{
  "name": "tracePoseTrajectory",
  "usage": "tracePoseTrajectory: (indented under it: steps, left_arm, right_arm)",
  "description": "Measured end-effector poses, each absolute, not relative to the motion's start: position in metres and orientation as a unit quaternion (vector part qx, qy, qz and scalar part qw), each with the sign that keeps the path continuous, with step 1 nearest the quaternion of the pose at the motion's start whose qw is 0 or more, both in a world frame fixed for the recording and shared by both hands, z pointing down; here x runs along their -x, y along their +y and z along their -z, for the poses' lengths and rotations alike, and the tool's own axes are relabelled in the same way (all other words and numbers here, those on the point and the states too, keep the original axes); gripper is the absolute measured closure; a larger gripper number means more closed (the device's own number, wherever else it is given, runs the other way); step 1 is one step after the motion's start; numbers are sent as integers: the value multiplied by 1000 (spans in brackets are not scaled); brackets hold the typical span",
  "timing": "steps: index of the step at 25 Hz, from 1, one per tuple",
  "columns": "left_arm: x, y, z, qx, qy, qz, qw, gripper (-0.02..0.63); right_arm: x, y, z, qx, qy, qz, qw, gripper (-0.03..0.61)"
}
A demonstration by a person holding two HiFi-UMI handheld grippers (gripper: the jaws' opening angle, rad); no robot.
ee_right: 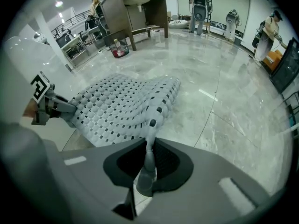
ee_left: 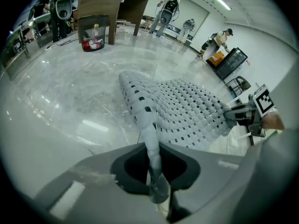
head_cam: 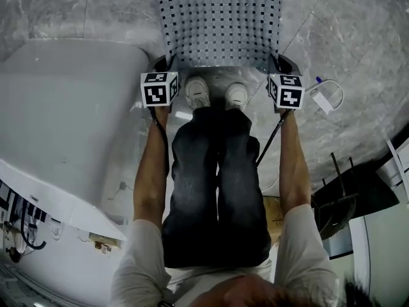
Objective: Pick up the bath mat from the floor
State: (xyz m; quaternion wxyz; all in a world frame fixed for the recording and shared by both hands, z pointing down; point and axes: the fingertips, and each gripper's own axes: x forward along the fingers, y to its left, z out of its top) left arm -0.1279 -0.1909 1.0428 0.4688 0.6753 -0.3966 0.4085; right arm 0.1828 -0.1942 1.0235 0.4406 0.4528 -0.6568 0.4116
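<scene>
The bath mat (head_cam: 220,21) is pale grey with rows of square holes. Its near edge is raised off the marble floor, and the rest slopes down away from me. My left gripper (head_cam: 167,62) is shut on the near left corner, and the mat's edge (ee_left: 150,139) runs pinched between its jaws. My right gripper (head_cam: 275,62) is shut on the near right corner, where the mat's edge (ee_right: 148,157) stands squeezed between the jaws. From the left gripper view the right gripper (ee_left: 233,113) shows at the mat's far corner. The left gripper (ee_right: 58,107) appears likewise in the right gripper view.
A white bathtub (head_cam: 57,114) fills the left, close to the mat. My white shoes (head_cam: 217,94) stand just behind the lifted edge. A white cabled device (head_cam: 323,100) lies on the floor at the right. A dark rack (head_cam: 335,197) stands at the near right.
</scene>
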Motion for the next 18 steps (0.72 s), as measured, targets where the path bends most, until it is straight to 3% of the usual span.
tracePoseTrajectory:
  steps: [18]
  left_arm:
    - [123,-176,-942,-683,-397,-401,463,575]
  right_arm:
    - [-184,-178,-922,-444,-672,-390,445,546]
